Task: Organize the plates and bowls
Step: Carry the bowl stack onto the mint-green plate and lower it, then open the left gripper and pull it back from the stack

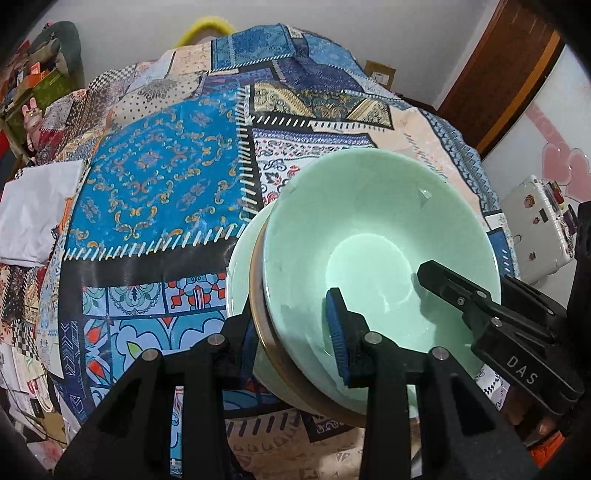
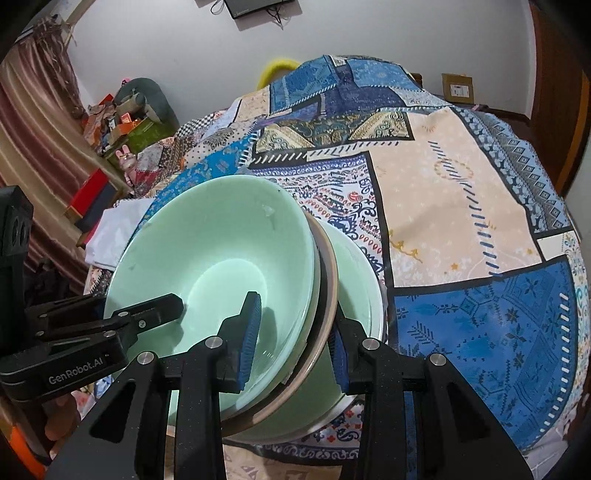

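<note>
Clamping the near-left rim of the stack of pale green bowls (image 1: 369, 229), the left gripper (image 1: 291, 339) has one blue pad inside the top bowl, one outside. The right gripper (image 2: 295, 336) grips the opposite rim likewise. The stack is above the patchwork tablecloth (image 1: 159, 177).

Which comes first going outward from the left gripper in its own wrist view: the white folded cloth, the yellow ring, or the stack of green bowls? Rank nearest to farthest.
1. Stack of green bowls: clamped at its rim by the left gripper, lower centre.
2. White folded cloth: on the table's left edge, mid-distance.
3. Yellow ring: behind the table's far end, at top.
</note>
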`<state>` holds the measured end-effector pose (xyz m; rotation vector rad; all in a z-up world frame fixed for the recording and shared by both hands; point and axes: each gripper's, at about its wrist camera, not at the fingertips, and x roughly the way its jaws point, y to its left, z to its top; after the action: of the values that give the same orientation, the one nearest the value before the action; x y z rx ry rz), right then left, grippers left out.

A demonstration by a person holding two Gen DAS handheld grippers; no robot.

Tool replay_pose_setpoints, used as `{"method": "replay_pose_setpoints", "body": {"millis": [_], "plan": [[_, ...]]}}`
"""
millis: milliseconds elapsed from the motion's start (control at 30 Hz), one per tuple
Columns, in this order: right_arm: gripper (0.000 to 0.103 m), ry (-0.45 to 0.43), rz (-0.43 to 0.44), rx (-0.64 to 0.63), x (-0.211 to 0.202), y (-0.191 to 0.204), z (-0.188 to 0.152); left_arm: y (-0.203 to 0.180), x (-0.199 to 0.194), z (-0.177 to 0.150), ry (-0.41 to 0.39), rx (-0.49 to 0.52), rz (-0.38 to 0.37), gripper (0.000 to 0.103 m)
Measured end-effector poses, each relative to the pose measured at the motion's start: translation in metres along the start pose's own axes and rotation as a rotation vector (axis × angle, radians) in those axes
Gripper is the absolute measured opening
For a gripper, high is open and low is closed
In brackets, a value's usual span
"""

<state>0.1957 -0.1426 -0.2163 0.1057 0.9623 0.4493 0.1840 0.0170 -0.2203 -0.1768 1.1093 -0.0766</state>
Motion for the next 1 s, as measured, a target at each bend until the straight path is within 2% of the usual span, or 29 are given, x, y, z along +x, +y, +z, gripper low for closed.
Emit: {"method": "replay_pose_setpoints", "body": {"millis": [300, 400, 433, 500, 567, 767, 1000], "plan": [[0.032, 0.008, 0.031, 0.008, 0.005, -0.007, -0.003, 0.002, 0.005, 0.001, -0.008, 0.003, 0.008, 0.034], [0.033, 0.000, 0.028, -0.015, 0.004, -0.006, -0.005, 0.002, 0.005, 0.000, -0.009, 0.015, 0.039, 0.035], [0.034, -0.001, 0.007, -0.023, 0.002, -0.006, -0.006, 0.002, 0.004, 0.000, -0.010, 0.010, 0.046, 0.039], [0.042, 0.001, -0.008, -0.026, -0.001, -0.007, -0.008, 0.006, 0.002, -0.001, -0.011, -0.014, 0.051, 0.043], [0.043, -0.010, -0.014, -0.015, -0.008, -0.010, -0.009, 0.011, -0.005, -0.002, -0.020, -0.033, 0.044, 0.046], [0.043, -0.093, -0.015, -0.049, -0.046, -0.001, -0.005, 0.006, -0.053, -0.009, -0.143, -0.013, 0.086, 0.047], [0.046, -0.261, 0.003, -0.115, -0.111, 0.023, 0.000, -0.012, -0.138, -0.019, -0.353, 0.030, 0.085, 0.047]]}}
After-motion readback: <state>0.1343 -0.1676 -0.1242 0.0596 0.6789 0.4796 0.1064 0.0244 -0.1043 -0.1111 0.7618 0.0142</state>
